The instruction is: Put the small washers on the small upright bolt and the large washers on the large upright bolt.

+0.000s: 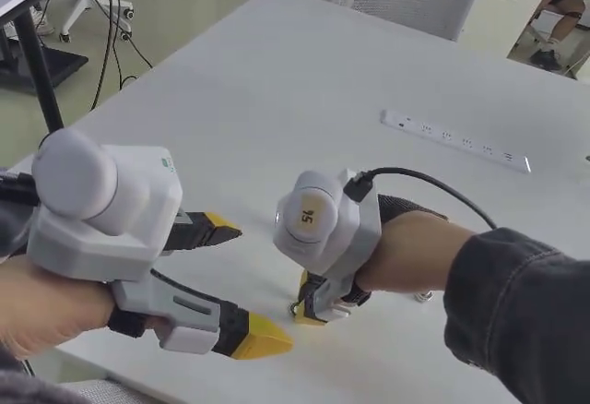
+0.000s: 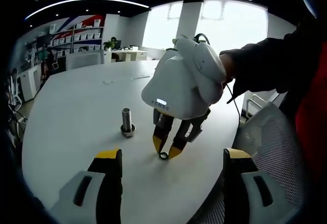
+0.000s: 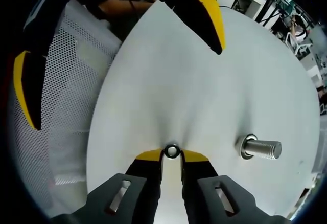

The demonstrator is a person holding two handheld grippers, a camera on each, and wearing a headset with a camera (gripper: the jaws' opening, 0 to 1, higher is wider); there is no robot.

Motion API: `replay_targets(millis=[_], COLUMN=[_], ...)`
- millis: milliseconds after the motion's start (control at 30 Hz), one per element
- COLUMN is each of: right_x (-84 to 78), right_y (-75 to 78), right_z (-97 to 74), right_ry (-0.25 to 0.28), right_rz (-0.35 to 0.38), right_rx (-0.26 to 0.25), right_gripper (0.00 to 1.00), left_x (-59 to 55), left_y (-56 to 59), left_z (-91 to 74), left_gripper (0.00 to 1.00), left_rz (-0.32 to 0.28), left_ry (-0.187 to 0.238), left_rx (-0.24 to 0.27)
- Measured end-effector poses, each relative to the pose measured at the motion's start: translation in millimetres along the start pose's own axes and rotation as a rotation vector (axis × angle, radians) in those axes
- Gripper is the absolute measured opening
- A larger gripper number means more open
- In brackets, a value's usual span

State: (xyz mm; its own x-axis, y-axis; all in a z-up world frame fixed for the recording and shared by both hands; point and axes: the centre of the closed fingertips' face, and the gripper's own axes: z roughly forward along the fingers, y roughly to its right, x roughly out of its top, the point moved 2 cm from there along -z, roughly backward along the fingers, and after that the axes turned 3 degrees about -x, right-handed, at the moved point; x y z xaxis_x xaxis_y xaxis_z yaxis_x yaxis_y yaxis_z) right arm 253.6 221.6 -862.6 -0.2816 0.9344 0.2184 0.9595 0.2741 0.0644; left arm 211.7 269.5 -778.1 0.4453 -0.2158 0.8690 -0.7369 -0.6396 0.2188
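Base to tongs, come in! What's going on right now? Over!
Right tongs shut on a washer, down on the table. Left tongs open, empty, held off. Upright bolt nearby, nothing between. Over.

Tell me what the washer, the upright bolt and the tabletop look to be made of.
Washer: probably metal, a grey ring with a glint. Bolt: silvery, steel-like metal, its threads catching light. Tabletop: smooth matte white, perhaps laminate; unsure.
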Motion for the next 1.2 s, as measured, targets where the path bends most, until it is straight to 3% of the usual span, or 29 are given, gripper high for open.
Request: replay_targets(millis=[600,1200], right_x=[-4.8,-18.3], right_y=[-0.4,0.7], right_z=[-2.9,-22.7], right_ry=[-0.009,0.014], right_rz=[0.019,0.085], right_rx=[0.001,-0.016], right_gripper=[0.14,0.14], left_x=[0.7,3.7], left_y=[0.7,0.6], left_z=[-0.7,2.4], left_gripper=[0.81,0.81], left_rz=[0.002,0.011], left_ry=[0.002,0.004], left_rx=[-0.001,-0.011])
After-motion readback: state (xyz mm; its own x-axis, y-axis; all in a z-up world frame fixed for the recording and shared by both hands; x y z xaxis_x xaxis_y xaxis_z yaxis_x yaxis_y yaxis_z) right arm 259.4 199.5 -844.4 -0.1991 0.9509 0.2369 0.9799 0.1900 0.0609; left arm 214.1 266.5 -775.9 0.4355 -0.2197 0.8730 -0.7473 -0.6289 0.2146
